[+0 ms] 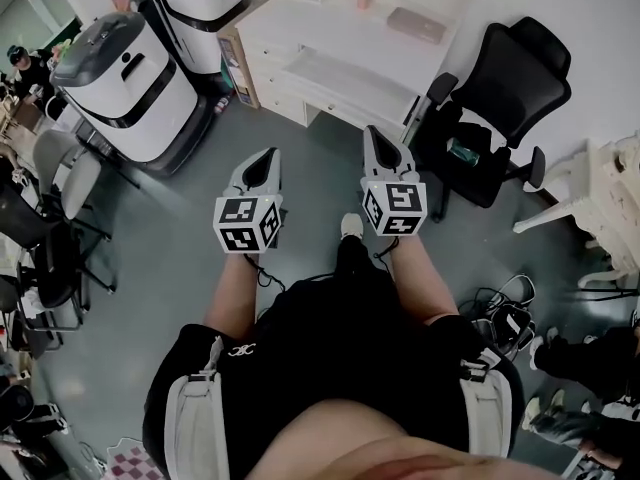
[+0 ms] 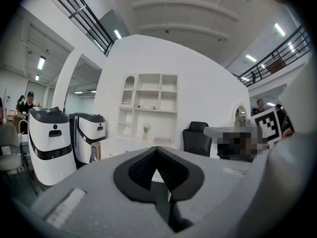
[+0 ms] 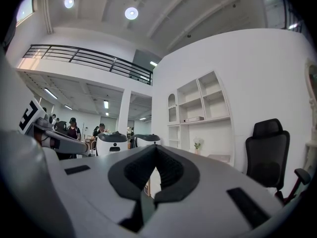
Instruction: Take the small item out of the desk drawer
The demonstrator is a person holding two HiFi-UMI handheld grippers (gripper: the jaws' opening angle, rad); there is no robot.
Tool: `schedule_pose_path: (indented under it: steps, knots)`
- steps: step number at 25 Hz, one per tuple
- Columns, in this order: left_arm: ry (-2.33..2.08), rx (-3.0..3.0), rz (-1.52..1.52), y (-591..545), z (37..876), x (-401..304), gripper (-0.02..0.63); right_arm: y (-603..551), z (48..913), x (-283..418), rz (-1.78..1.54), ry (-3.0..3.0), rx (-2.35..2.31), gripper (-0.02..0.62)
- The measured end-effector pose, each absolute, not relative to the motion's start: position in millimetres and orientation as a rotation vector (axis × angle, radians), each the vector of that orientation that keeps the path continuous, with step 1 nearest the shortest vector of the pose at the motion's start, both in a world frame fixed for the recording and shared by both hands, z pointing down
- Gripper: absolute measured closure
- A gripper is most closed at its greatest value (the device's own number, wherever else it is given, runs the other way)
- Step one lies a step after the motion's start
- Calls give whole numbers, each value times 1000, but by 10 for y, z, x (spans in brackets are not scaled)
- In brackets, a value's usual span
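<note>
The white desk (image 1: 340,63) stands against the far wall, a few steps ahead of me, and its drawer fronts (image 1: 272,90) are closed. The small item is hidden from every view. I hold both grippers at waist height over the grey floor, pointing toward the desk. My left gripper (image 1: 265,160) has its jaws together with nothing between them, as the left gripper view (image 2: 157,151) confirms. My right gripper (image 1: 376,138) is likewise shut and empty, with its tips meeting in the right gripper view (image 3: 156,150). The desk (image 2: 116,145) shows past the left jaws.
A black office chair (image 1: 500,98) stands to the right of the desk. Two white rounded machines (image 1: 130,83) stand at the left, with chairs (image 1: 50,228) beyond them. A white shelf unit (image 2: 151,103) sits above the desk. Cables and shoes (image 1: 510,323) lie at the right.
</note>
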State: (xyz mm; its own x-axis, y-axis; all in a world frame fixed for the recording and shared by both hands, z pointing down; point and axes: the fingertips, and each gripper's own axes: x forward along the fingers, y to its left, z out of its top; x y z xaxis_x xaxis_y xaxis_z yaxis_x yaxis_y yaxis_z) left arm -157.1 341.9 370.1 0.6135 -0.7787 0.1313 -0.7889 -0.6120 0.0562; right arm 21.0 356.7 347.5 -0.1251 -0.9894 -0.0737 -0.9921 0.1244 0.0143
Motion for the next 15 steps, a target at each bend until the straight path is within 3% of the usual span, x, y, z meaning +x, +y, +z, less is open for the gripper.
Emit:
schedule_pose_path:
  steps: [15]
  knots:
    - [-1366,2706,155,1946,3747,-1359,592,1962,3535,440,81,2364,-2014,600]
